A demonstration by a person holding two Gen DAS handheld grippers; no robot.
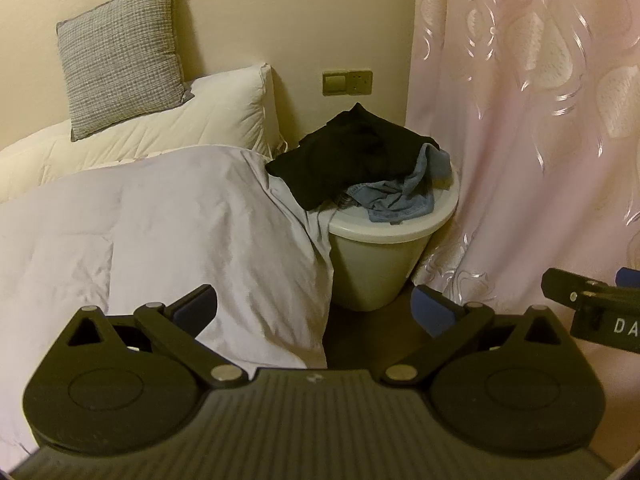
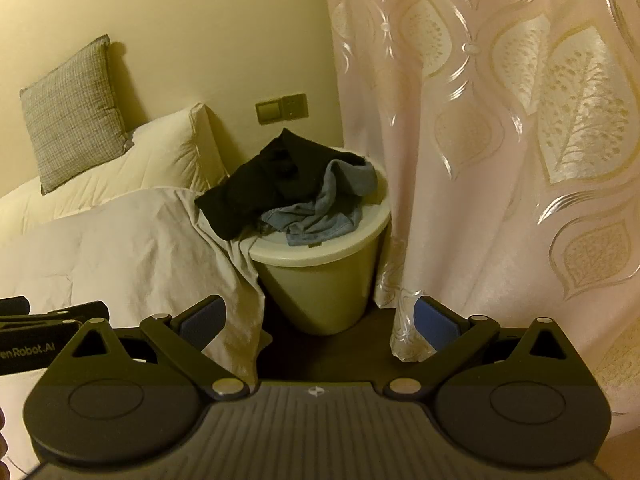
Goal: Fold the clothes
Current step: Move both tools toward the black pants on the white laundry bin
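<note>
A black garment and a blue denim garment lie heaped on top of a pale round hamper beside the bed; the black one overhangs its left rim. They also show in the right wrist view: the black garment, the denim, the hamper. My left gripper is open and empty, well short of the hamper. My right gripper is open and empty, also short of it. The right gripper shows at the left view's right edge.
A bed with a pale grey duvet lies to the left, its corner draped against the hamper. A white pillow and a grey cushion lean on the wall. A pink patterned curtain hangs to the right. The floor is dark.
</note>
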